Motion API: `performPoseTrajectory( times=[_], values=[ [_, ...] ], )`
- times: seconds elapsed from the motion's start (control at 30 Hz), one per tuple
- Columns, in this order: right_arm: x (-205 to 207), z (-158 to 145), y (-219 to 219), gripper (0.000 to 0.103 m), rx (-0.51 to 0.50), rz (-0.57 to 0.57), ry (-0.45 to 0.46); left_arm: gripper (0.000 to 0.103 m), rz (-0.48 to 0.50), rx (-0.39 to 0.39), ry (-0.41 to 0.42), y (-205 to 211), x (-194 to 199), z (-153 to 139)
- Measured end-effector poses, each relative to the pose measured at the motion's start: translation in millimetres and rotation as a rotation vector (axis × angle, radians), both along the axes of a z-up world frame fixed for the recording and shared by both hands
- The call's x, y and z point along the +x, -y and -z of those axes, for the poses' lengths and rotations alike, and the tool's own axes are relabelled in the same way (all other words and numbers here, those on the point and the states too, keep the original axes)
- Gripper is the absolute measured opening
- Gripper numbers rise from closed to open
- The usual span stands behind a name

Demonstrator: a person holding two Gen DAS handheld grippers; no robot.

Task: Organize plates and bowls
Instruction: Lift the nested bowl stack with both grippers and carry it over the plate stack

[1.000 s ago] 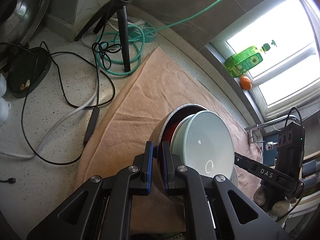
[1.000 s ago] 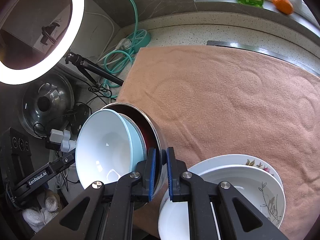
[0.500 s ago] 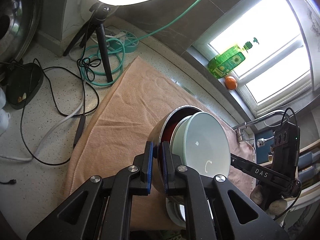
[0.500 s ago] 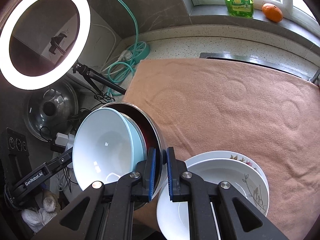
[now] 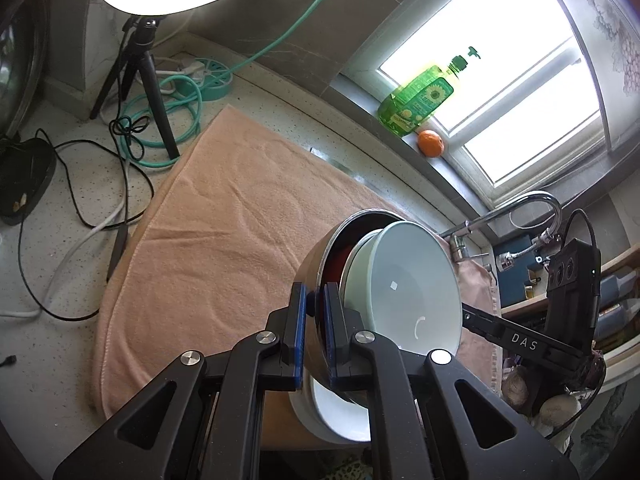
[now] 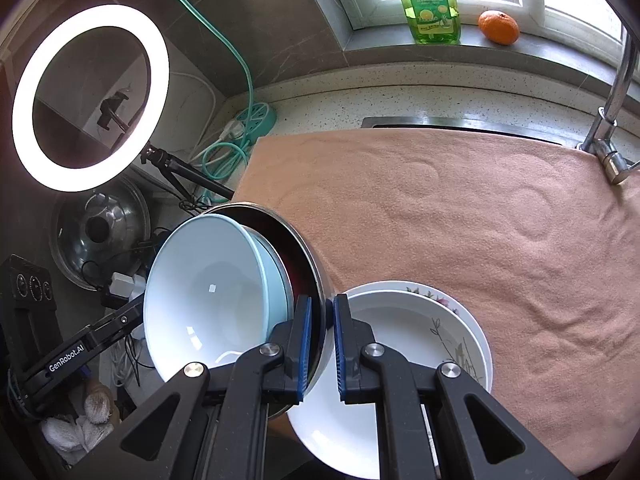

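Observation:
A steel bowl [image 5: 320, 264] with a red inside holds a nested pale blue bowl [image 5: 416, 280]. Both are lifted and tilted above the towel. My left gripper [image 5: 315, 300] is shut on the steel bowl's rim from one side. My right gripper [image 6: 320, 312] is shut on the rim of the steel bowl [image 6: 308, 248] from the other side; the pale blue bowl [image 6: 208, 284] faces that view. Below them a stack of white dishes [image 6: 420, 344] with a floral rim rests on the towel's near edge, and shows in the left wrist view [image 5: 340, 412].
A peach towel [image 6: 460, 216] covers the counter. A ring light [image 6: 88, 96] on a tripod, cables and a teal power strip [image 6: 256, 120] lie at the left. A faucet [image 6: 616, 120], a soap bottle [image 6: 432, 4] and an orange [image 6: 498, 26] are at the back.
Both grippers have raised the nested bowls higher above the towel, toward the near edge. The white dish stack now lies further beneath them. The grips are unchanged.

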State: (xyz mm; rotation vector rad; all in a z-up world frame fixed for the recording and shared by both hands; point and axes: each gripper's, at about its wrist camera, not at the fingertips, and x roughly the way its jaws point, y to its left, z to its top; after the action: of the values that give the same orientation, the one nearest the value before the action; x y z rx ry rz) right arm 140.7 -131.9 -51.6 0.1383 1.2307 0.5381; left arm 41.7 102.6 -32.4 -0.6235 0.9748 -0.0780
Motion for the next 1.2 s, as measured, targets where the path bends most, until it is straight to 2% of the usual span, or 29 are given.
performPoseTrajectory(
  times=[0.4,0.7,1.2],
  values=[
    [-10,-1,50,0.010,-0.019,0.069,0.003,0.007,0.090,-0.015,-0.018,42,4,5],
    [-21,9,80,0.010,-0.031,0.116,-0.015,0.007,0.156,-0.018,-0.049,67,5,16],
    [-31,33,90,0.010,-0.033,0.144,-0.065,0.007,0.184,-0.016,-0.100,77,0,33]
  ],
)
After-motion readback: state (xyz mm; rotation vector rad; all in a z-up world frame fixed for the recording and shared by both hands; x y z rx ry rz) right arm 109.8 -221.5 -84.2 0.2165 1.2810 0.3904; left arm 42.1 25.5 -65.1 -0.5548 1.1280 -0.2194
